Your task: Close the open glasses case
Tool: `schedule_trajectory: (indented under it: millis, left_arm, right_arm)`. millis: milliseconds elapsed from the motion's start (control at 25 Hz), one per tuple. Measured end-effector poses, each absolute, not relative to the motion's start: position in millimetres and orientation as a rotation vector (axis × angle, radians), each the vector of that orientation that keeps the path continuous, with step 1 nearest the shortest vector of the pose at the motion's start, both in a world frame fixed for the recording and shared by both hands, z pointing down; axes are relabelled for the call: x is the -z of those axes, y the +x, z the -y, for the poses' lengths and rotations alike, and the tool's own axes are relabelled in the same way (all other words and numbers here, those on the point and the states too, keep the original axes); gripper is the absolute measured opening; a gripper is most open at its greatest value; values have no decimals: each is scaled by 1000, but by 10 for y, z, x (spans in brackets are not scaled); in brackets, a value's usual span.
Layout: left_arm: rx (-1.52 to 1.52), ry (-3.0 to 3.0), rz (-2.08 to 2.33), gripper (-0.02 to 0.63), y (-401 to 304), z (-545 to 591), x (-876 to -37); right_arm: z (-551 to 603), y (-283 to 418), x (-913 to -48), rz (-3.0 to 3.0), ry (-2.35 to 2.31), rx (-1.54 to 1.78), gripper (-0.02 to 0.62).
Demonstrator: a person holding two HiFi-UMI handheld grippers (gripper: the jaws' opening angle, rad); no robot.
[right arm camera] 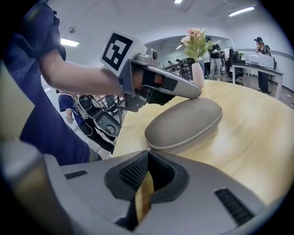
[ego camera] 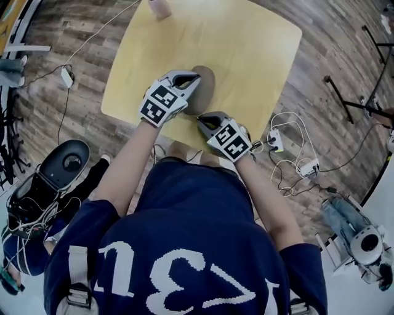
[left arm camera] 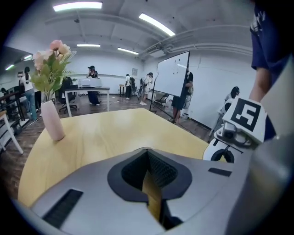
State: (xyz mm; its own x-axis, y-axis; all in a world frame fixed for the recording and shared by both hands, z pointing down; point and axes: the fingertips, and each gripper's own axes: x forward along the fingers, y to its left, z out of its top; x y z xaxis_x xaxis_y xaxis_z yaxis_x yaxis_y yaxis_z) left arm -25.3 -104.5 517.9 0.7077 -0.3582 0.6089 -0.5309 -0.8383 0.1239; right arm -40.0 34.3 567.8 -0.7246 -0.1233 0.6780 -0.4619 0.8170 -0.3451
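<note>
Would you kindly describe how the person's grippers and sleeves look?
The left gripper and right gripper are grey wedge-shaped shells with black ribbed pads, each carrying a white cube of black square markers. The sleeves are short and navy.

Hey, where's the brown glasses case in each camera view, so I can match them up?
Head view: the glasses case sits just above centre, partly hidden by the left claw.
Left gripper view: not in it.
Right gripper view: the case fills the centre.
Shared landmark: the pink vase, top edge in the head view, left, upper right.
</note>
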Motion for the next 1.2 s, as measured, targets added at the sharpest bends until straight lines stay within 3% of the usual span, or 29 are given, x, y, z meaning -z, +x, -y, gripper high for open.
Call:
schedule_trajectory:
  millis: [920, 1200]
  left_arm:
    - [-890, 2663, 573, 12, -76, 898, -5230]
    - [-910, 2665, 567, 12, -76, 999, -5190]
  right_arm:
    - [-19, 485, -5710, 2232, 571, -549, 26]
    - [603, 727, -5617, 2235, 698, -524, 23]
